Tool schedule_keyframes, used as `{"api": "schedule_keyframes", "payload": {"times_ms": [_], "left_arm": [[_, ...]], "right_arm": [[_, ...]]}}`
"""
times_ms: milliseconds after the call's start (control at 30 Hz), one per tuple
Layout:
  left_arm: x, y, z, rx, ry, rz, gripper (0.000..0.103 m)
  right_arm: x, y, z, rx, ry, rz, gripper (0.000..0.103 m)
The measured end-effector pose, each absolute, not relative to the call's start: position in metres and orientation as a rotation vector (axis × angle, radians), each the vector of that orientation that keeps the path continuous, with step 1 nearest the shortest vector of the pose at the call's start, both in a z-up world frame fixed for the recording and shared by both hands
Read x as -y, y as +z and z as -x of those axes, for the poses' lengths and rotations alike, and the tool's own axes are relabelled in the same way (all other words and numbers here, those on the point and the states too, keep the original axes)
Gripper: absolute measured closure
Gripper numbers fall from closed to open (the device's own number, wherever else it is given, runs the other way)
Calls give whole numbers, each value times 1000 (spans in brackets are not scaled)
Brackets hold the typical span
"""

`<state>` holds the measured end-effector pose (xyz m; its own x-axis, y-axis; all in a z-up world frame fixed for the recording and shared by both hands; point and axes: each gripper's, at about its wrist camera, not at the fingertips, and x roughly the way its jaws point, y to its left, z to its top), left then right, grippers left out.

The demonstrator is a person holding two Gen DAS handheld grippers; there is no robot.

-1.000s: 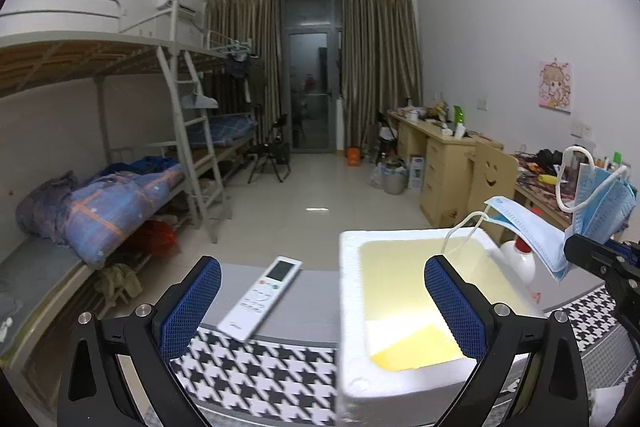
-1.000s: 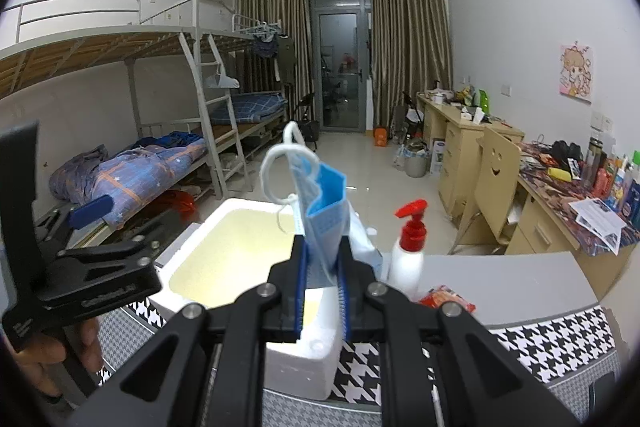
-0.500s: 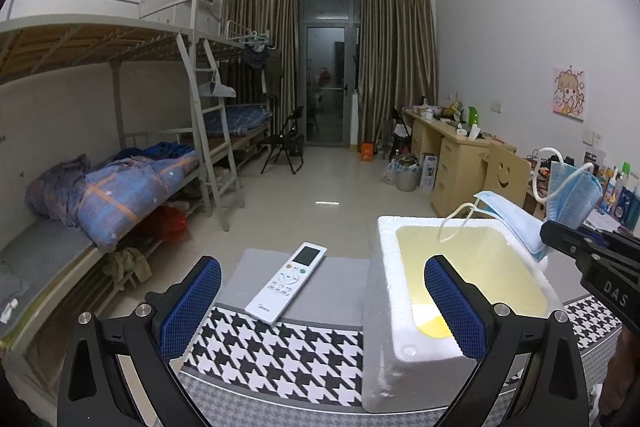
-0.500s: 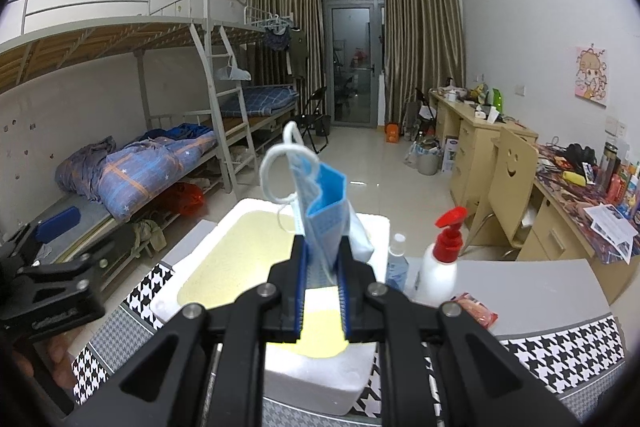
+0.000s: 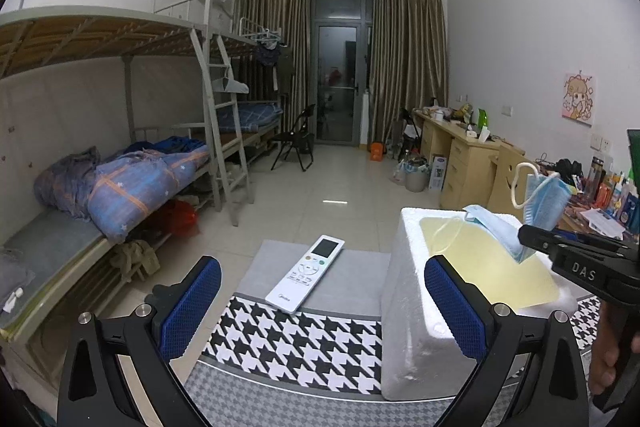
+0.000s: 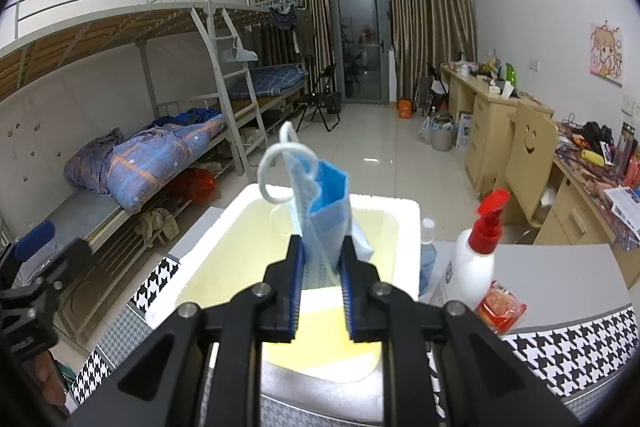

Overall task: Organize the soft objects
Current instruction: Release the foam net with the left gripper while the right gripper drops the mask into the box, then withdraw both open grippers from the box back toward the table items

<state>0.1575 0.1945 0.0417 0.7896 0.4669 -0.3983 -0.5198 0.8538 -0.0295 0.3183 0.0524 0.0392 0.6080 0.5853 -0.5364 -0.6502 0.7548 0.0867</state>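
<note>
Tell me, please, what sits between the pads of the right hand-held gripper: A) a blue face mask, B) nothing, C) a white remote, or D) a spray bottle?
A: the blue mask stands up between the right hand-held gripper pads, whose jaws are opening over the foam box.

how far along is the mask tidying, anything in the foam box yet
Done: one blue mask already drapes over the foam box rim. In hand: the right gripper, jaws opening, has a folded mask between them above the box. Left: dropping it in. The left gripper is open, empty.
</note>
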Motion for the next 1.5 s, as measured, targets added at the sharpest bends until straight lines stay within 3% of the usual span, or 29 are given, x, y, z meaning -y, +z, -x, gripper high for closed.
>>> {"api": "schedule_keyframes", "payload": {"times_ms": [67,133,300,1500], "left_arm": [[-195,42,-155,-389,534,146,1],[-196,42,-153,-385,537,147,1],[-197,42,-151,-379,534,154,1],[-152,52,-117,-351,442,162,1]], "right_arm": [[-54,37,-321,-597,712,111,62],[-55,36,-321,-612,708,101,39],[-56,33,-322,-620,697,108,29],[-3,78,-248,-516,774,66,26]]}}
